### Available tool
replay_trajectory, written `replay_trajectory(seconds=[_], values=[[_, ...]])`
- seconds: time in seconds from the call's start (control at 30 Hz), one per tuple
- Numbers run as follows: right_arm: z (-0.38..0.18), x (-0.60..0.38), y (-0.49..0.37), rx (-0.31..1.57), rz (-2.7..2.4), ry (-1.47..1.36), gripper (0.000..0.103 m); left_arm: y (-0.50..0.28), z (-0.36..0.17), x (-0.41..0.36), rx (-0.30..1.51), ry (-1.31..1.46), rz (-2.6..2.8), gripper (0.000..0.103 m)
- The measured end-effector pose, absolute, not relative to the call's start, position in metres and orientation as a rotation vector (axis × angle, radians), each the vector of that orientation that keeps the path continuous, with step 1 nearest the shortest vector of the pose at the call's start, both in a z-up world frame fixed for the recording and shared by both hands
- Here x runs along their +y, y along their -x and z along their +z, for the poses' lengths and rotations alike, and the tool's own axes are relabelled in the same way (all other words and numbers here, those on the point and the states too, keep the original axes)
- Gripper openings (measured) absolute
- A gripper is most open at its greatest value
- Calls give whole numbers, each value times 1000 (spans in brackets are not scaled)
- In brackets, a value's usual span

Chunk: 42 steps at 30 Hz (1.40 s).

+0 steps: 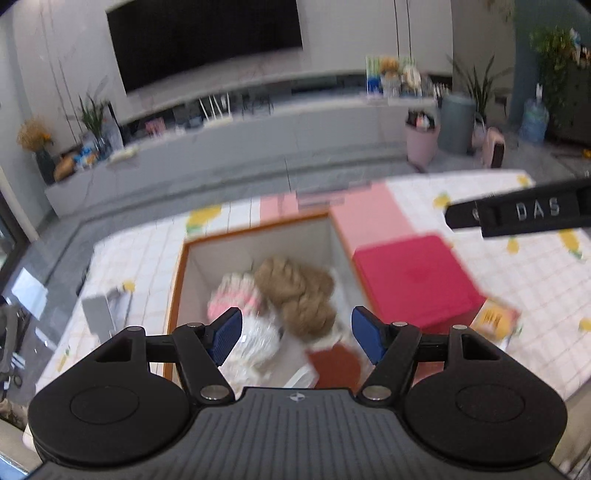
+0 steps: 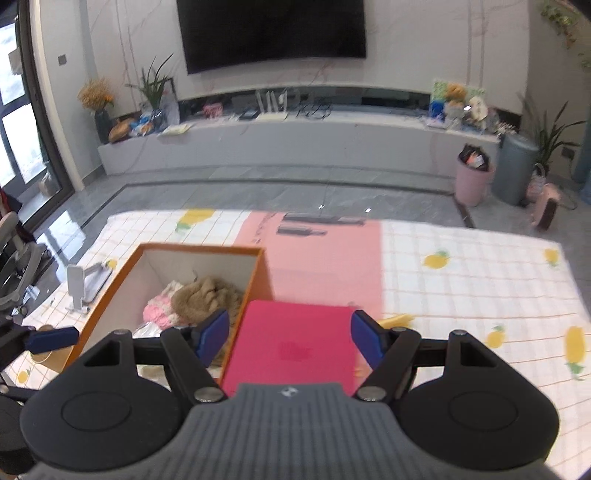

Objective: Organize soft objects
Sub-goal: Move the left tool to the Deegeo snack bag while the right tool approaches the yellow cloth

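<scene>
the left claw [image 1: 295,334] hangs above an open orange-edged box [image 1: 180,280] with its blue pads wide apart and nothing between them. the right claw [image 2: 290,338] is likewise released, empty, over a red lid [image 2: 295,345] that lies just beside the box's right wall. in the left view the right claw's finger shows at the right edge as a black bar [image 1: 524,214] with the raised letters "das" readable on it; a small round mark beside the letters is too blurred to read. inside the box [image 2: 255,284] lie the soft things: a tan plush [image 1: 297,295] in the middle, a pink-and-white knit piece [image 1: 231,295] touching its left side, and a clear crinkled bag [image 1: 255,343] nearer the camera. a rust-brown shape [image 1: 334,365] sits at the box's near right corner; what it is cannot be told. a yellow packet [image 1: 495,319] pokes out from under the lid's right side, its print too smeared to read. all this rests on a white checked mat [image 2: 461,288] with lemon prints and a pink band [image 2: 325,251] across it. a small white stand [image 2: 79,284] sits on the mat left of the box. a small logo is moulded on each claw's grey body, unreadable. beyond the mat is a grey tiled floor, a low tv bench, a dark tv [image 2: 271,31], a pink bin [image 2: 472,181] and a grey bin [image 2: 515,168].
</scene>
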State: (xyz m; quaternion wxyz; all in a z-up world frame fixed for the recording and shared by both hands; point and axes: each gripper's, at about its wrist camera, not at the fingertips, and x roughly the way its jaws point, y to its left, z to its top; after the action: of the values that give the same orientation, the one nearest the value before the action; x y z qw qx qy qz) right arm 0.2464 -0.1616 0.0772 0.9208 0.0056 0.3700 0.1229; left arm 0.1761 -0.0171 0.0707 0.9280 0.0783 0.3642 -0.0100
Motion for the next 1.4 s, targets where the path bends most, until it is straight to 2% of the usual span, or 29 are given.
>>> replay_trajectory(seconds=[0.13,0.2,0.3,0.63,0.8,1.0,1.27,1.4], values=[[93,-195,-230,736,194,-20,73,-161,88,-42,655,-136,-64,84],[96,-212,-219,712,141,-6,81,-153,89,-54,632,-121,-105,85],[90,-240,-203,692,97,2,81,-140,79,-69,611,-90,-160,86],[-3,-329,-190,732,32,-204,81,-111,-11,-148,530,-243,-299,87],[-55,-359,-196,746,16,-279,78,-127,-68,-191,558,-342,-407,87],[-78,-388,-197,773,-54,-418,77,-158,-114,-227,557,-439,-389,87],[-85,-376,-207,793,10,-420,77,-198,-137,-245,595,-448,-313,87],[-89,-375,-209,810,10,-418,77,-222,-142,-249,673,-386,-313,87]])
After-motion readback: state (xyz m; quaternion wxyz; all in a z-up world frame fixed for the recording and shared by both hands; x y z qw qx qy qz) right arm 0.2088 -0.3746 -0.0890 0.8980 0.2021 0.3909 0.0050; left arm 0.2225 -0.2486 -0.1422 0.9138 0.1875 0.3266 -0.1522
